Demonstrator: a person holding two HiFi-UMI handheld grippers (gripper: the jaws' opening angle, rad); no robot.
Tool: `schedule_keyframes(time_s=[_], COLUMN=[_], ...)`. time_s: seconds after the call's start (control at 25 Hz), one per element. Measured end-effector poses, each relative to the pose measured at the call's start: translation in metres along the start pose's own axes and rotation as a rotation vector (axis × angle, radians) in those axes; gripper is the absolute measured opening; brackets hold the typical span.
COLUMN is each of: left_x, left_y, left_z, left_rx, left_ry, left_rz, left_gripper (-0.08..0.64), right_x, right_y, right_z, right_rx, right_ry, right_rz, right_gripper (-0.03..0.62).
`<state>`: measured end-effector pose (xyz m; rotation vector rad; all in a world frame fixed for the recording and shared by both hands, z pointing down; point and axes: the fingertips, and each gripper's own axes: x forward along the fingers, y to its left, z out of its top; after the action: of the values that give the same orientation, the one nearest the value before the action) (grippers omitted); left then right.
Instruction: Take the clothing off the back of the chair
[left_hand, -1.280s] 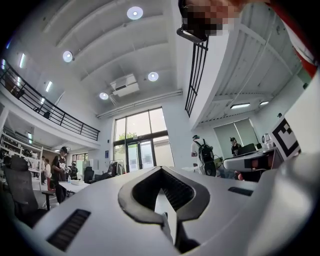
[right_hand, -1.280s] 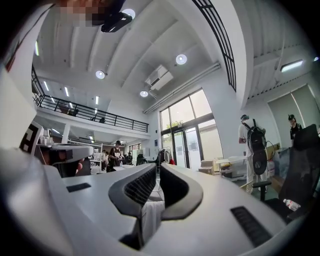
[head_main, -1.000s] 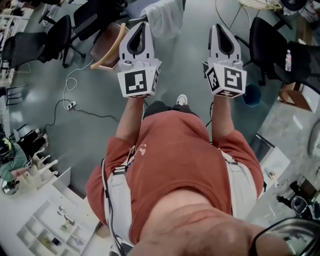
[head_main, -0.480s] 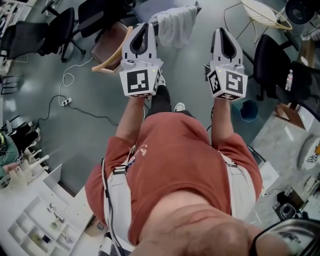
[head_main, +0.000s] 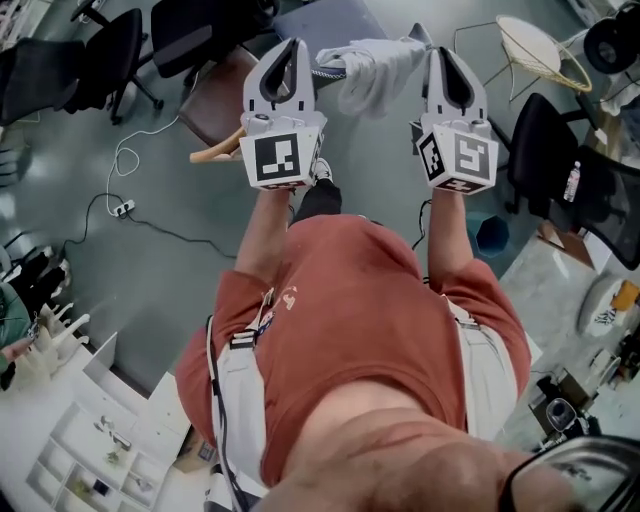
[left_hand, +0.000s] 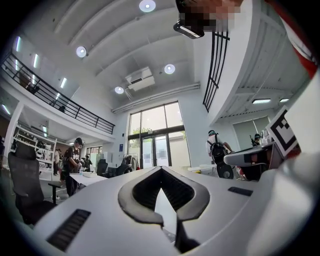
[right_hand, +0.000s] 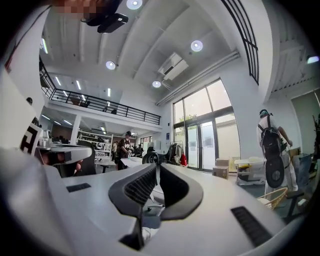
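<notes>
In the head view a white garment (head_main: 375, 70) hangs over the back of a chair with a grey seat (head_main: 325, 20) at the top middle. My left gripper (head_main: 290, 45) is held out level just left of the garment, its fingers closed tip to tip and empty. Just right of the garment, my right gripper (head_main: 441, 52) is also shut and empty. Neither touches the cloth. The left gripper (left_hand: 161, 169) in its own view points across a large hall. The right gripper (right_hand: 156, 166) in its own view shows its ribbed pads together.
A brown chair with a curved wooden arm (head_main: 215, 150) stands left of the garment. Black office chairs stand at upper left (head_main: 110, 60) and at right (head_main: 560, 150). A cable and power strip (head_main: 122, 208) lie on the floor. A wire basket (head_main: 540, 45) is at upper right.
I have walked forward with both grippers held out. The chair with the white garment has come closer, and the garment now sits between the two gripper tips. Both stay shut.
</notes>
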<state>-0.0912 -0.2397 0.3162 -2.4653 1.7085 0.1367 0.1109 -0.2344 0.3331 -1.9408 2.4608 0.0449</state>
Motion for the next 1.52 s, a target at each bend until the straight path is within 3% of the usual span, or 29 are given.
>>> schedule_keyframes(time_s=[0.2,0.56,1.16,1.52], left_x=[0.029,0.071,0.111,0.114], left_y=[0.032,0.033,-0.014,-0.032], left_z=[-0.024,-0.021,-0.035,-0.071], left_rx=[0.04,0.024,0.051,0.048], left_ry=[0.103,0.068,0.094,0.124], left_rz=[-0.051,-0.102,-0.097,-0.093], left_gripper=[0.014,0.014,0.014,0.014], right_x=[0.045,0.063,0.085,0.091], right_y=[0.002,-0.014,-0.056,-0.058], right_z=[-0.002,0.002,-0.017,-0.086], right_rx=[0.019,0.0,0.01,-0.041], right_ry=[0.019,0.022,0.052,0.185], right_rz=[-0.051,-0.101,-0.03,0.037], right_gripper=[0.038,0.038,0.038,0.041])
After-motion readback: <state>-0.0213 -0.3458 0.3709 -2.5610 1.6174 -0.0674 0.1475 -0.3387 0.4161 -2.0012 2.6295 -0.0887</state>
